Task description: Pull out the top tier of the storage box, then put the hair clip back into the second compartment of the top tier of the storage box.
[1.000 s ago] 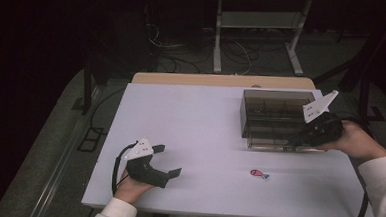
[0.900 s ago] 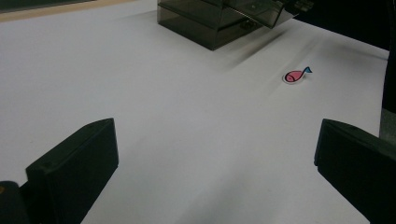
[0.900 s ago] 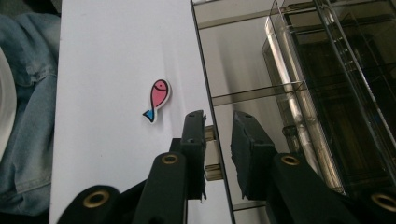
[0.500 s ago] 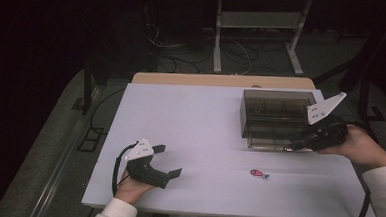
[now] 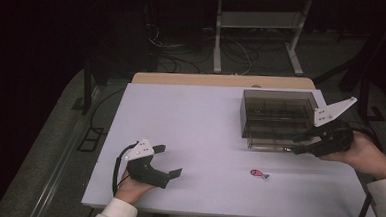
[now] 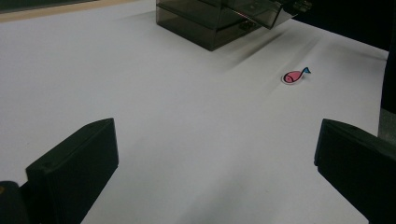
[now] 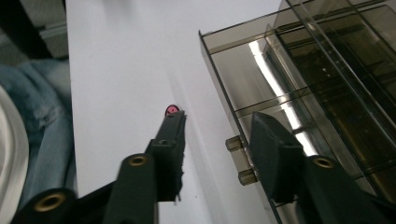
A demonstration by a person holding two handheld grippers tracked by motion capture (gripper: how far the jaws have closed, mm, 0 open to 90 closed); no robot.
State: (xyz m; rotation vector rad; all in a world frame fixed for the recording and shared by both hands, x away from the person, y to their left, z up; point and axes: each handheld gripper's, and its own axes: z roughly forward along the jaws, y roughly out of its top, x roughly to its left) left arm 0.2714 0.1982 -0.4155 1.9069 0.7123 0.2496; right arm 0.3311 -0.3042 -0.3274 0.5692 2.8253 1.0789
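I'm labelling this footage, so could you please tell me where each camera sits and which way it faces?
High view: above the person's side, facing forward and down on the table; both forearms enter below.
Left gripper view: rides the left gripper, low, looking across at the fish sticker; open jaws frame it.
Right gripper view: rides the right gripper, beside the smoked drawer box.
All share sticker and box.

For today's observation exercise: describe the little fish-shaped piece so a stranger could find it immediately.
Start at the white table, then the smoky clear drawer box on its right half. The fish lies flat nearer the person, alone on bare tabletop: tiny, pink with a blue tail.
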